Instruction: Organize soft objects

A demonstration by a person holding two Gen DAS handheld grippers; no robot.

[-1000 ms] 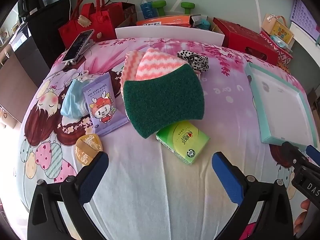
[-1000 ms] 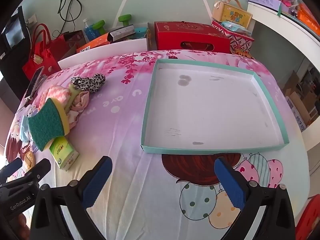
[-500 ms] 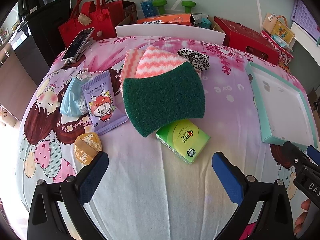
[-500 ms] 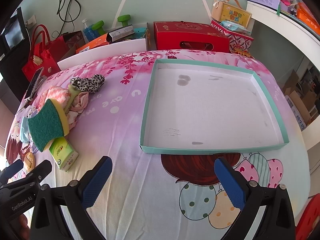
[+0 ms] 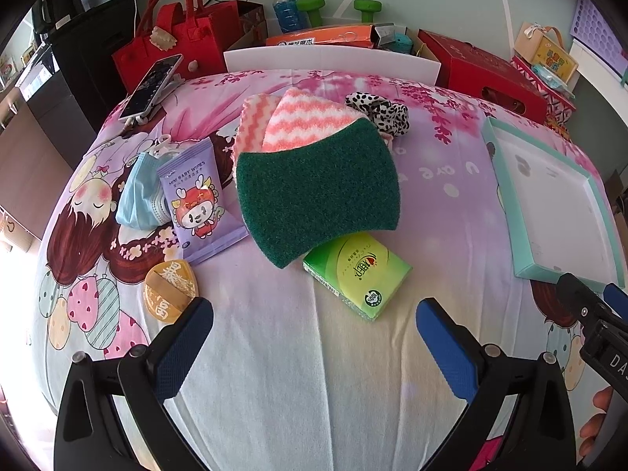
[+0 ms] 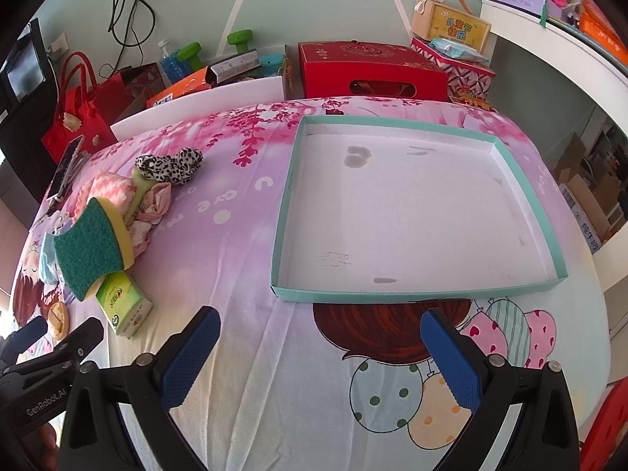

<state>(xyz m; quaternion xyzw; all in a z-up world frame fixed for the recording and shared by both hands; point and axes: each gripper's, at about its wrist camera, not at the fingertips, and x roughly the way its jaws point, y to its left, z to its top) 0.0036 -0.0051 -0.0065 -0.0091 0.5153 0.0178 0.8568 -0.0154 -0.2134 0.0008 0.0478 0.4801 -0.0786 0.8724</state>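
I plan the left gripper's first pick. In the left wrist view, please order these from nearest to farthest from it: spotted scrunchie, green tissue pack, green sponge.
1. green tissue pack: just ahead of the left gripper, slightly right.
2. green sponge: behind the pack, its front edge resting on it.
3. spotted scrunchie: farthest, behind the sponge, to the right.

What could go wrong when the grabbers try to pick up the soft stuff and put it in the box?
1. The green sponge leans on the striped cloths and overlaps the tissue pack, so lifting one might drag or tip the others.
2. The tissue pack, wipes packet and orange pouch lie close together, so the open left gripper could nudge a neighbour.
3. The tray has a low rim; a floppy cloth might hang over it.
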